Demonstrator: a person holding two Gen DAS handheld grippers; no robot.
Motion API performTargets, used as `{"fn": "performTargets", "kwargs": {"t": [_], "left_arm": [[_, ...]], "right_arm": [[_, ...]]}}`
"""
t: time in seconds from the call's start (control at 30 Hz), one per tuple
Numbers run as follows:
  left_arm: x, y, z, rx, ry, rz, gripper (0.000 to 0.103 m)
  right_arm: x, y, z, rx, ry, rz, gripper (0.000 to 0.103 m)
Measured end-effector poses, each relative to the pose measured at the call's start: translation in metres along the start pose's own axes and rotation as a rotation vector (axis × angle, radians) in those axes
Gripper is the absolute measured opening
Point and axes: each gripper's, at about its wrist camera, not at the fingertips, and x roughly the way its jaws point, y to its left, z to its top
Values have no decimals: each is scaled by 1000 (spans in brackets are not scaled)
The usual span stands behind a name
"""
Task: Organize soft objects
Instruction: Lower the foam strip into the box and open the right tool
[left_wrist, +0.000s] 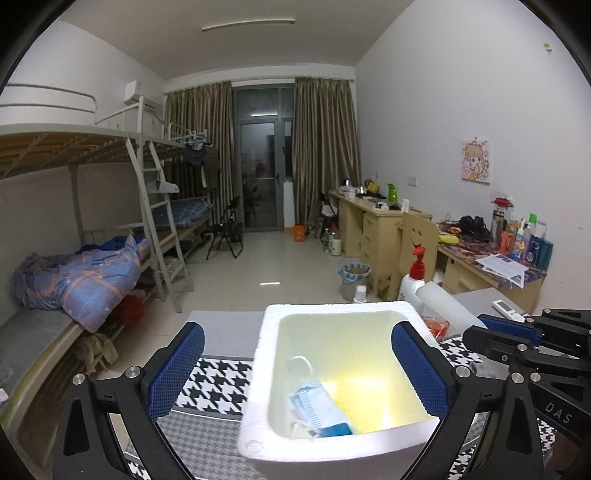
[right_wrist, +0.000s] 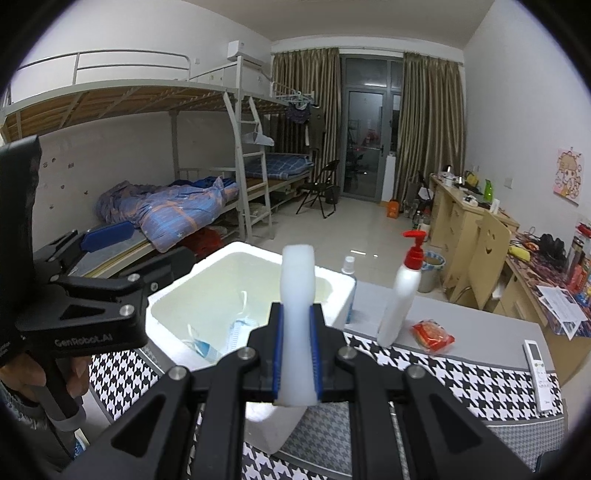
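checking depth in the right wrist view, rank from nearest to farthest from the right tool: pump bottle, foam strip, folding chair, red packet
1. foam strip, clamped in the right tool.
2. red packet, on the table to its right.
3. pump bottle, just behind the packet; close to call between these two.
4. folding chair, far across the room by the curtains.

1. We note white walls and a pale tiled floor.
2. Metal bunk beds along the left wall; blue checked quilt on the lower bunk.
3. Olive curtains flank a dark glass balcony door.
4. Wooden desks line the right wall; cartoon poster above.
5. Ceiling tube light unlit.
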Motion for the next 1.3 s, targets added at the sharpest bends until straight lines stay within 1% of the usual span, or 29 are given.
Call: {"fn": "performTargets", "kwargs": {"t": [0.1, 0.4, 0.53, 0.6, 0.83, 0.87, 0.93, 1.0, 1.07, 1.1, 1.17, 1.3], "left_arm": [[-2, 5, -2, -9, -2, 18, 102], [-6, 19, -7, -30, -5, 34, 102], [-7, 25, -11, -36, -9, 54, 102], [-9, 30, -13, -47, -8, 57, 102], [-12, 36, -17, -56, -11, 66, 102], [-13, 37, -17, -57, -11, 68, 102], [-13, 38, -18, -57, -8, 67, 102], [-13, 40, -19, -61, -8, 69, 102], [-13, 41, -20, -66, -7, 67, 102], [-13, 42, -20, -69, -7, 67, 102], [-14, 43, -20, -73, -8, 68, 102], [-15, 42, -20, -72, -11, 65, 102]], "right_arm": [[6, 4, 2, -7, 8, 10, 16], [21, 13, 5, -27, 37, 18, 17], [27, 16, 7, -28, 49, 28, 17], [30, 17, 8, -27, 58, 37, 18], [41, 23, 9, -24, 78, 56, 20], [43, 23, 10, -22, 82, 58, 26], [46, 24, 10, -17, 93, 67, 32], [47, 23, 10, -12, 91, 64, 50], [43, 24, 10, -10, 76, 53, 59], [41, 23, 10, -7, 73, 57, 63], [38, 23, 11, -3, 64, 68, 66], [29, 23, 12, -6, 41, 63, 68]]}}
